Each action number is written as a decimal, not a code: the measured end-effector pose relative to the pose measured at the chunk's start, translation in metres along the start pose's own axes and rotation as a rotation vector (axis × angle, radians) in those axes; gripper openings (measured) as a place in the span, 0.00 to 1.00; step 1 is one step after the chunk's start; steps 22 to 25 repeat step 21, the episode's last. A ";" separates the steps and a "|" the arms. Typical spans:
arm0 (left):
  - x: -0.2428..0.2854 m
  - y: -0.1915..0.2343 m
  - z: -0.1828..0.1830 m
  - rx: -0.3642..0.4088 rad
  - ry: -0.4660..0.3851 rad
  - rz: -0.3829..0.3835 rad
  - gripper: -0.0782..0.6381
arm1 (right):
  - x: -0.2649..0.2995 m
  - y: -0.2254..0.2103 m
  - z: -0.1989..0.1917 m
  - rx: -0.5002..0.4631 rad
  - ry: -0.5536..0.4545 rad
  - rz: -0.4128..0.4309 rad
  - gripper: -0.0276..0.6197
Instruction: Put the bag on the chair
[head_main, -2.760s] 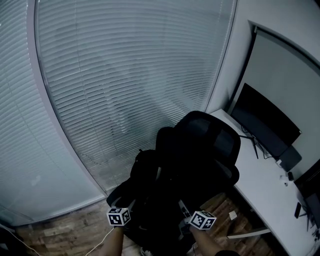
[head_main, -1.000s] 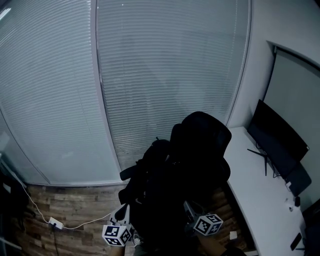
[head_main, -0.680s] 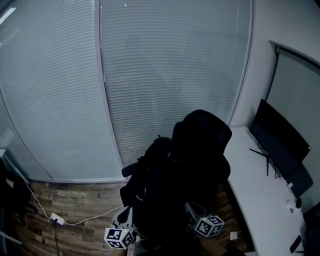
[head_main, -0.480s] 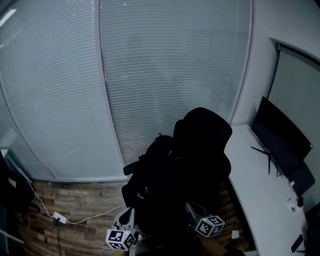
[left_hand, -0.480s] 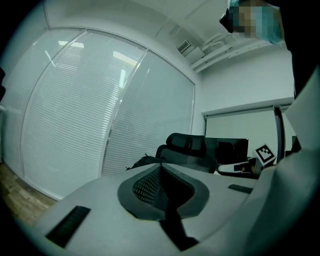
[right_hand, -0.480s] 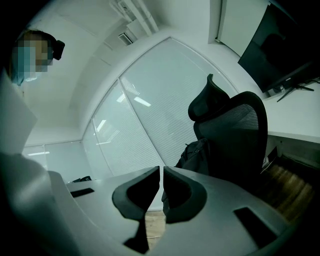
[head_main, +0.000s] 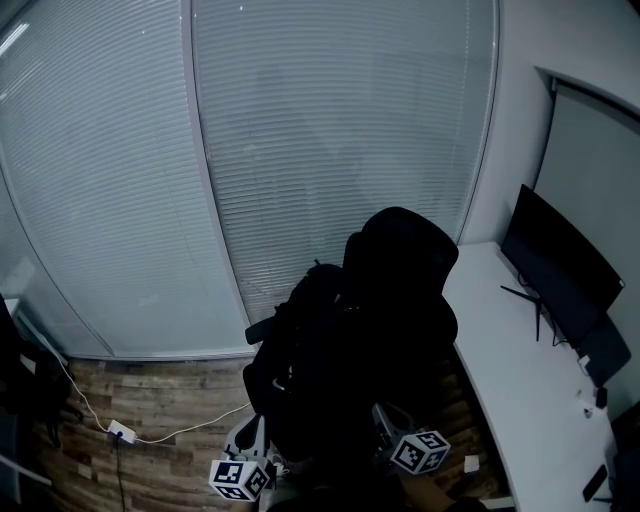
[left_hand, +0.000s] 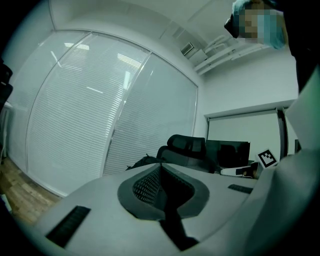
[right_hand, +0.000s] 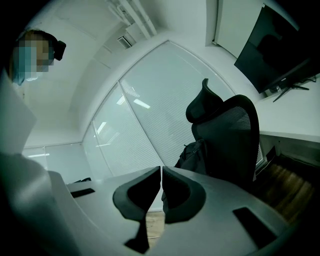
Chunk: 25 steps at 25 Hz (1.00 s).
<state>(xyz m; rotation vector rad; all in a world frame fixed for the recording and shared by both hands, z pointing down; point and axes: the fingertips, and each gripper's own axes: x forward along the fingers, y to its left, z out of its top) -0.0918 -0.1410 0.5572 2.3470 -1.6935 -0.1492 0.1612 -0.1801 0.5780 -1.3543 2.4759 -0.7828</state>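
The bag (head_main: 298, 325) sits on the seat of the black chair (head_main: 405, 255), on the side toward the window blinds (head_main: 320, 130). In the right gripper view it stands roughly upright, with its long axis running up and down alongside the backrest. Its top is up, and it is pressed close to the front of the backrest. It is too dark to tell which way its front faces.

Both grippers are low in the head view, on the near side of the chair and clear of the bag. The left gripper (head_main: 248, 440) has its jaws pressed together with nothing between them. The right gripper (head_main: 385, 422) has its jaws closing, all but together, and they are empty too.

The chair stands by the near edge of the white desk (head_main: 510, 375), and its backrest is toward the desk. A dark monitor (head_main: 560, 265) stands along the desk's far edge. A power strip (head_main: 122, 432) with its cable lies on the wooden floor (head_main: 170, 385) under the blinds.
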 end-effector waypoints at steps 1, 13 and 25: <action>-0.002 -0.001 -0.001 -0.002 0.001 0.000 0.14 | -0.002 0.000 -0.001 0.000 0.002 -0.002 0.12; -0.014 -0.010 -0.005 -0.020 -0.010 -0.004 0.14 | -0.014 -0.001 -0.009 0.006 0.002 -0.011 0.11; -0.016 -0.014 -0.011 -0.016 0.006 -0.002 0.14 | -0.020 -0.003 -0.008 0.005 0.003 -0.019 0.11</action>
